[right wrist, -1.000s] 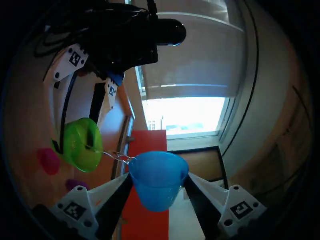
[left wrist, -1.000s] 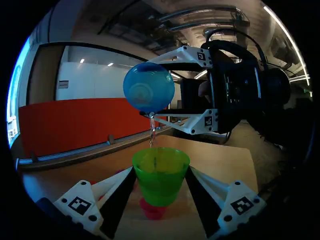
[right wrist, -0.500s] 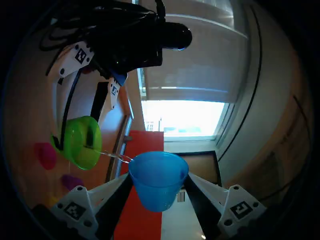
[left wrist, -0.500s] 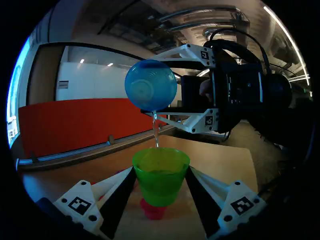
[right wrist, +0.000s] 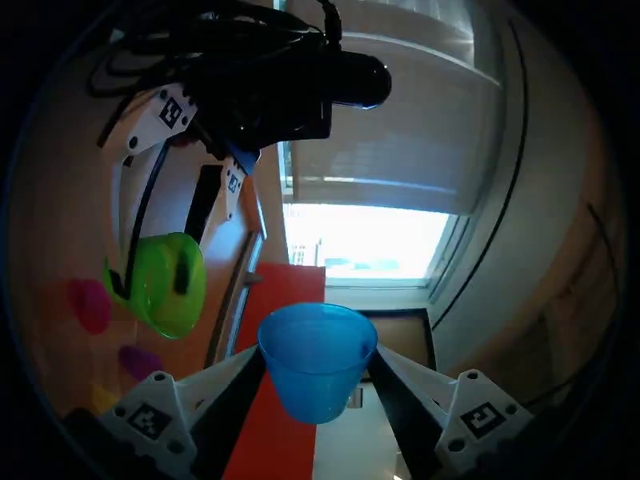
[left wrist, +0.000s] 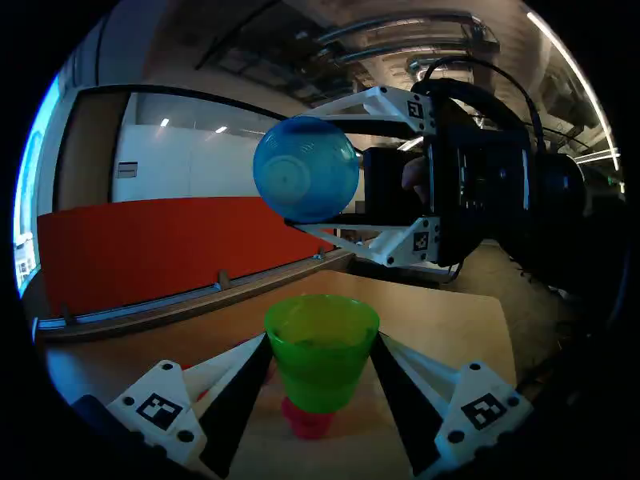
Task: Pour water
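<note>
R gripper (right wrist: 318, 354) clamps translucent blue cup (right wrist: 317, 388), tipped sideways over green cup (left wrist: 322, 356).

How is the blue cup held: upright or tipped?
Tipped sideways: the blue cup shows its round base, above the green cup.

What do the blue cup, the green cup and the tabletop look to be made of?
The blue cup: likely translucent plastic, glossy; light glows through its wall. The green cup: same look, translucent glossy plastic. The tabletop: seems wood or wood laminate, matte tan surface.
</note>
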{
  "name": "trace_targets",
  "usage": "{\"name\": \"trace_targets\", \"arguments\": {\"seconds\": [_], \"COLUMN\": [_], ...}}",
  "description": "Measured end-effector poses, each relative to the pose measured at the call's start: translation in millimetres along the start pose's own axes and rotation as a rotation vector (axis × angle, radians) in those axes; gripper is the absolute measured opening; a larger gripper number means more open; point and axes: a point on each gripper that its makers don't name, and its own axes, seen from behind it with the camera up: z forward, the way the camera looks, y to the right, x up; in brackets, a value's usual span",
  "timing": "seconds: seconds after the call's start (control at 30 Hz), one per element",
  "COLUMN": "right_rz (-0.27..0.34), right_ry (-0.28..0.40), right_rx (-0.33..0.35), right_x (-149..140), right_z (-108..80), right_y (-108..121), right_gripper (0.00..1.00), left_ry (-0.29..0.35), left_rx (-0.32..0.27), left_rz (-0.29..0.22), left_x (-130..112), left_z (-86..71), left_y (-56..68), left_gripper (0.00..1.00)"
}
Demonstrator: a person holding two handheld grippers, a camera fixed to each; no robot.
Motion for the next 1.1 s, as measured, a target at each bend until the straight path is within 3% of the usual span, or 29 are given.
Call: {"name": "trace_targets", "arguments": {"seconds": [0.2, 0.47, 0.87, 1.1], "right_rz": [0.043, 0.197, 0.522, 0.775], "right_ry": [0.008, 0.012, 0.011, 0.027], "right_rx": [0.007, 0.023, 0.062, 0.086], "right_x": [4.1, 5.2, 3.7, 8.5], "right_z": [-2.2, -7.4, -18.5, -23.5], "right_y": [-1.8, -6.4, -16.9, -25.2], "right_gripper": [0.89, 0.89, 0.89, 0.89], "left_ry": [0.001, -0.004, -0.008, -0.012], "left_rx": [0.004, 0.006, 0.008, 0.009], "left_rz": [-0.001, 0.003, 0.007, 0.008], "left_x": [-0.4, -1.0, -0.9, -1.9], "left_z": [-0.1, -1.1, -2.1, -2.8], "left_y": [-1.3, -1.2, -2.0, -2.7], "left_gripper": [0.84, 0.84, 0.84, 0.85]}}
